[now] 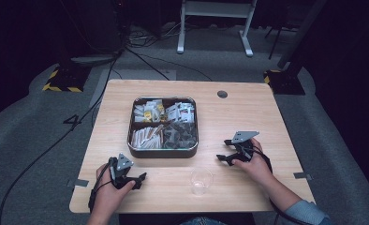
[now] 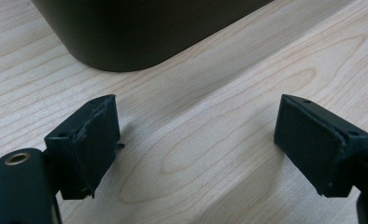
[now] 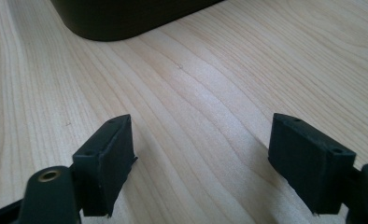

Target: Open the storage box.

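On the wooden table (image 1: 248, 112), my left gripper (image 1: 138, 180) and right gripper (image 1: 223, 158) rest jaws apart, empty, flanking the packet tin (image 1: 163, 151); clear cup (image 1: 201, 180) just before it. I'd approach packets slowly from above.

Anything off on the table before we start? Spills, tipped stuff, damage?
Nothing stands out. The tray sits flat with its packets inside the compartments, the clear cup is upright, and no spill shows. Left gripper and right gripper rest open on the table.

Right hand-held gripper (image 3: 201, 163) agape over wood table (image 3: 210, 84); dark tin, probably (image 3: 121, 16).
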### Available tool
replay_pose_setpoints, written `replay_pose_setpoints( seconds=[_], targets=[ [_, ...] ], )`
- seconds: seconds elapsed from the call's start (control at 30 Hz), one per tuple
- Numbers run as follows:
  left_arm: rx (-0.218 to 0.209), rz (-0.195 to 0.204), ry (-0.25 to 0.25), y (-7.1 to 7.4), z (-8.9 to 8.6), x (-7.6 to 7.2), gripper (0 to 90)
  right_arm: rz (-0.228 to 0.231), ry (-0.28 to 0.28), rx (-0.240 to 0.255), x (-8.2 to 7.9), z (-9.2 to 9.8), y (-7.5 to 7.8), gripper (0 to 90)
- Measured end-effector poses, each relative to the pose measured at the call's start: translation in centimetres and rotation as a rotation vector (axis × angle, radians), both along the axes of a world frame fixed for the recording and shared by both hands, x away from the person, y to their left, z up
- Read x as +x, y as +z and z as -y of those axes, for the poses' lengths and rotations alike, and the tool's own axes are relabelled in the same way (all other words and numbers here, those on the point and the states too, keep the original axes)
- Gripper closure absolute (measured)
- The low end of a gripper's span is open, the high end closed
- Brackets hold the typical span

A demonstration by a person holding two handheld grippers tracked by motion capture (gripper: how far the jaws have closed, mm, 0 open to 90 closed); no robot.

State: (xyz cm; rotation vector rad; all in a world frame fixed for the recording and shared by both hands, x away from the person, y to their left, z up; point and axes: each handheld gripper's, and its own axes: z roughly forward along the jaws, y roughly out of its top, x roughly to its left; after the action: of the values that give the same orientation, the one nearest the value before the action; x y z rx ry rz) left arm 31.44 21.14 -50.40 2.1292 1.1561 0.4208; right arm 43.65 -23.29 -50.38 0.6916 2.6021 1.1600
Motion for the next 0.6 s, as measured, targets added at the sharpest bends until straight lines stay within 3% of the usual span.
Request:
replay_pose_setpoints(
  seconds=[0.6],
  targets=[
    [-0.002,0.002,0.002,-0.01,0.04,0.15,14.8,0.01,0.013,0.006,-0.58,0.21,0.04,29.1]
  ],
)
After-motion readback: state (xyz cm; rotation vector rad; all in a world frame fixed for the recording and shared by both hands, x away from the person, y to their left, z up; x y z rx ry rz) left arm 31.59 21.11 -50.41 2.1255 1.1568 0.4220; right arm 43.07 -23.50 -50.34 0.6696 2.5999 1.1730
